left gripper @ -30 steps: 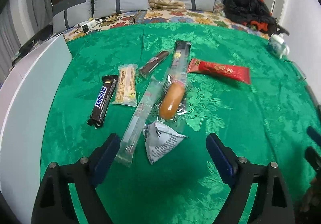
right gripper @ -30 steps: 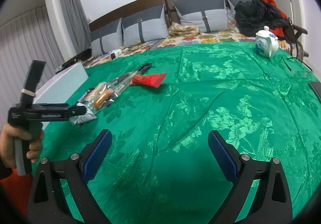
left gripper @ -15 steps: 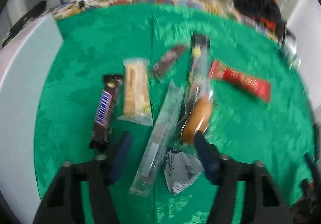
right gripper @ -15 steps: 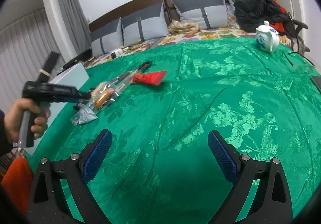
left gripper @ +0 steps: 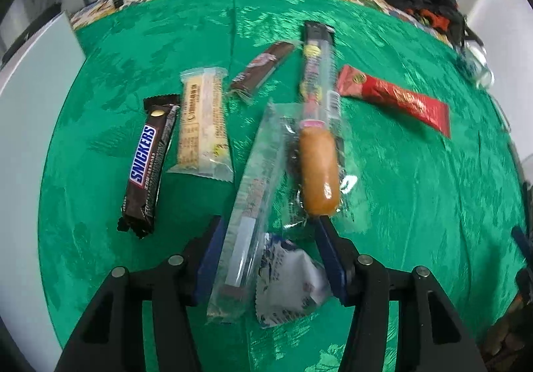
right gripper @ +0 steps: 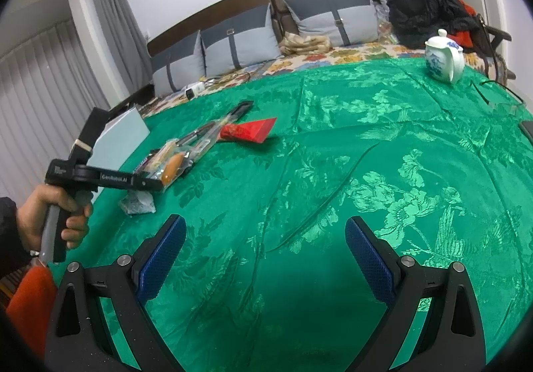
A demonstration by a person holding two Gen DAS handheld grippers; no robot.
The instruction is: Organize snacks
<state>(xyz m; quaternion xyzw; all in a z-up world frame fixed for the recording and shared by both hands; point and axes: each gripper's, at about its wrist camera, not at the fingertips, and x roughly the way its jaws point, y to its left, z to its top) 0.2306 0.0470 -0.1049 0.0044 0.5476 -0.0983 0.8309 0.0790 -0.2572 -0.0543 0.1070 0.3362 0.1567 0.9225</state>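
Green cloth (left gripper: 416,205) bears 7 snacks (left gripper: 206,125); left tool (left gripper: 268,253) opening around 2, right tool (right gripper: 263,255) spread.

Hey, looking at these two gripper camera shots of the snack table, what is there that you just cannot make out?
- Left wrist view: whether the left gripper, jaws opening, touches the long clear packet or silver pouch between them.
- Left wrist view: print on the pale bar, too small and blurred.
- Right wrist view: the Snickers bar, hidden behind the left gripper's body.
- Right wrist view: the white box, partly hidden by the gripper handle.
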